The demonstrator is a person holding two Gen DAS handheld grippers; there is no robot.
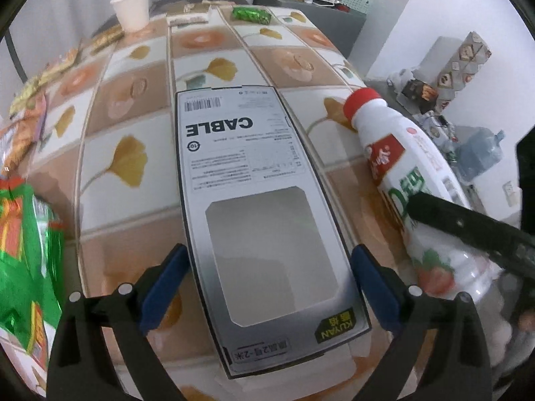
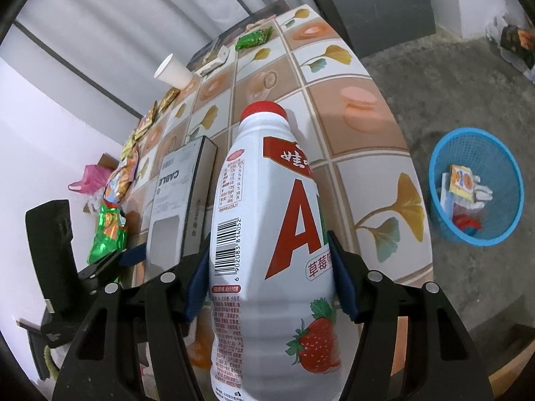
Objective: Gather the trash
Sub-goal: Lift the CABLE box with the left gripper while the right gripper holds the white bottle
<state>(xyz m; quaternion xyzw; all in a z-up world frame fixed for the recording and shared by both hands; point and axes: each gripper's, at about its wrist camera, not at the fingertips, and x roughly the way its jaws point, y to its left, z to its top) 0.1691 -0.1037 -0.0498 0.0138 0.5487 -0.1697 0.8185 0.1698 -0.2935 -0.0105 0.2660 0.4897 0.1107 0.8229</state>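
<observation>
Right gripper (image 2: 269, 277), blue pads clamped on glossy white plastic bottle (image 2: 267, 234), base cut off below. Left gripper (image 1: 269, 284) closed across flat grey cardboard cable box (image 1: 257, 200) on patterned tablecloth (image 1: 133, 133). Beyond: crinkly foil wrappers (image 2: 107, 234), paper cup (image 1: 132, 6), blue mesh basket (image 2: 501, 180) on floor.

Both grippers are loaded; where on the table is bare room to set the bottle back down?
Bare tablecloth lies right of the white bottle, out to the table's right edge, and ahead between the CABLE box and the green packet. The left edge is crowded: snack wrappers, the green bag, and the paper cup farther back.
</observation>
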